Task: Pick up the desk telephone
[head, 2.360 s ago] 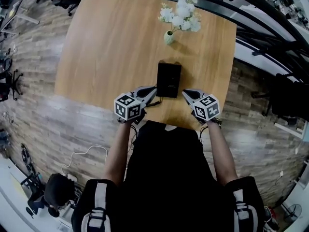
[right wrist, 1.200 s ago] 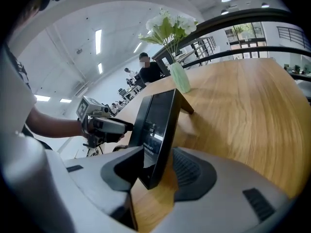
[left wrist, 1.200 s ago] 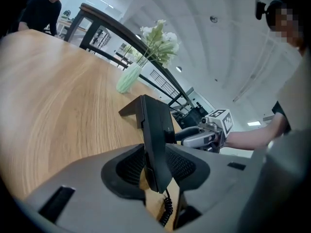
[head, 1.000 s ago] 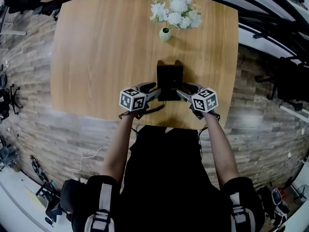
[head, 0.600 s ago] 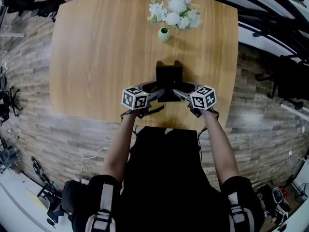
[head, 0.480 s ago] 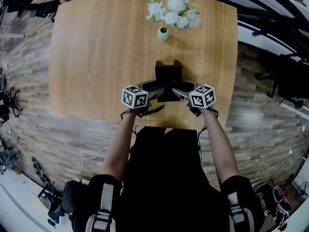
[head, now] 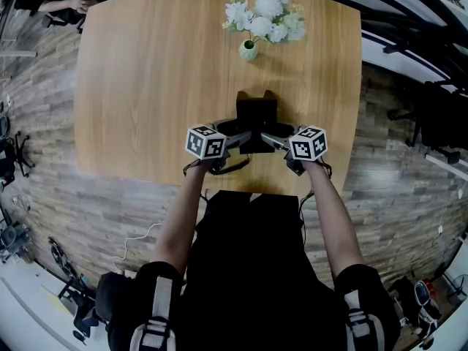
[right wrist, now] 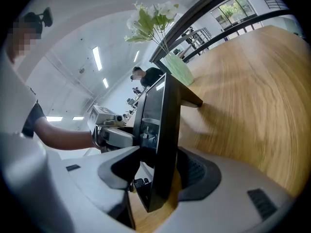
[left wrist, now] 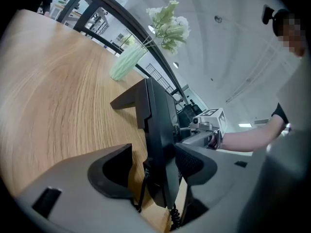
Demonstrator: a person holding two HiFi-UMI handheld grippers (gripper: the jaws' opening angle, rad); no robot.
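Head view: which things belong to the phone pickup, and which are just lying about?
Job: telephone; left gripper, jaws opening around the telephone; right gripper, telephone between its jaws.
Lying about: vase of flowers; chair; floor cable.

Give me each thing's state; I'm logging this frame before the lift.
desk telephone: on the table, not lifted, one side between each gripper's jaws
left gripper: jaws opening, telephone's edge between them, not clamped
right gripper: jaws wide apart, telephone's edge between them, not clamped
vase of flowers: upright, beyond the telephone
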